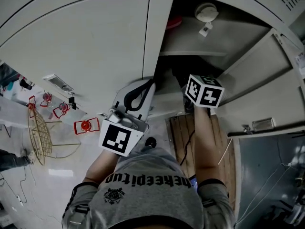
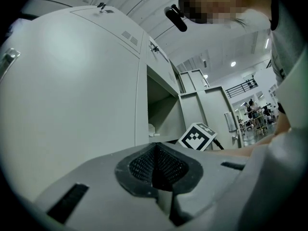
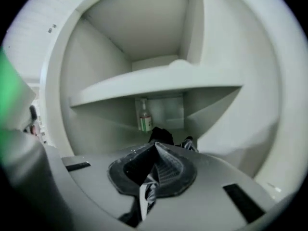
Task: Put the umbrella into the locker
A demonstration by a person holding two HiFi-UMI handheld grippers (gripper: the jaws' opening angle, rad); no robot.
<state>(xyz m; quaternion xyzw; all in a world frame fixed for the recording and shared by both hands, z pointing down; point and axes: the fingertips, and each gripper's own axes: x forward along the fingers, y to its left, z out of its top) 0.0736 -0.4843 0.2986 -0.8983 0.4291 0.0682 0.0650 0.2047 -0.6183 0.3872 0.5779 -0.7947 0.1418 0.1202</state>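
The umbrella (image 3: 161, 134) is a dark folded bundle with a pale striped fold of fabric, and your right gripper (image 3: 155, 146) has it. The fingers (image 3: 171, 167) are closed tight on that fabric, which trails out beneath them. From the grip the umbrella's long axis runs straight ahead, away from you, and its dark far end points at the back wall of the locker (image 3: 231, 129). Its full length cannot be seen, nor whether it rests on the compartment floor.

It reaches into the compartment below a pale shelf (image 3: 159, 83). Just past its far end a small bottle (image 3: 145, 117) with a green label stands upright against the back wall, directly in the umbrella's line. The side walls stand well apart from it.

In the head view your right forearm reaches into the dark opening, with the marker cube (image 1: 205, 90) at its edge. An open door panel (image 1: 259, 75) angles out to the right.

Your left gripper (image 2: 155, 148) is held outside, in front of the closed neighbouring door (image 1: 86, 46). It tilts slightly upward, its fingers pressed together with nothing between them.
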